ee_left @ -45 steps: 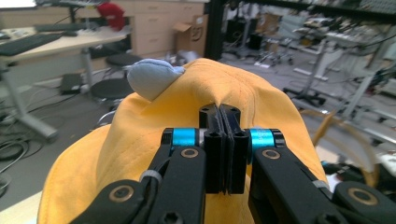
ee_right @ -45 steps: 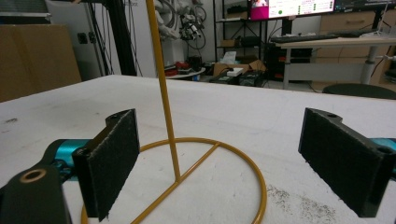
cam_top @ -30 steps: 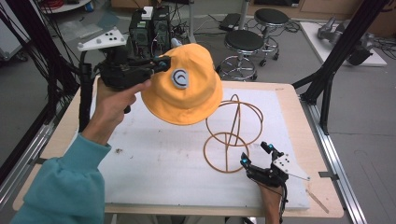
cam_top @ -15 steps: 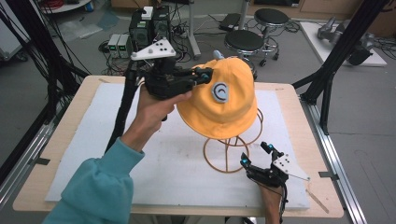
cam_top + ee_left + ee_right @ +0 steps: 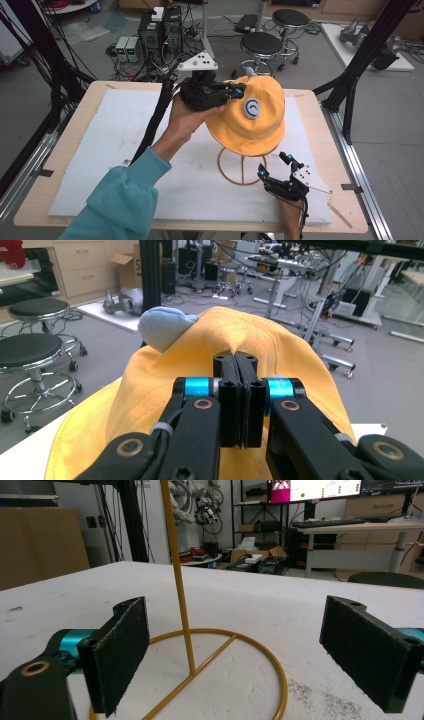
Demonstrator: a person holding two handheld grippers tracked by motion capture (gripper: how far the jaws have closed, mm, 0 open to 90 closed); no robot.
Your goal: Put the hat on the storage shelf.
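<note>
A yellow bucket hat (image 5: 252, 117) with a grey round patch sits over the top of a gold wire stand (image 5: 243, 170) on the white mat. My left gripper (image 5: 234, 91) is shut on the hat's crown fabric (image 5: 280, 347), pinching a fold between its pads. My right gripper (image 5: 272, 165) rests open on the mat just right of the stand's ring base (image 5: 220, 667), jaws wide apart with the thin upright rod between and beyond them. The stand's upper part is hidden under the hat.
The white foam mat (image 5: 110, 130) covers most of the wooden table (image 5: 327, 120). Black frame posts (image 5: 357, 75) rise at the table's right and left. Stools (image 5: 262, 45) and electronics boxes stand on the floor behind the far edge.
My left gripper carried the hat rightward and down over the wire stand, which now has its top covered. The right gripper has stayed put.
</note>
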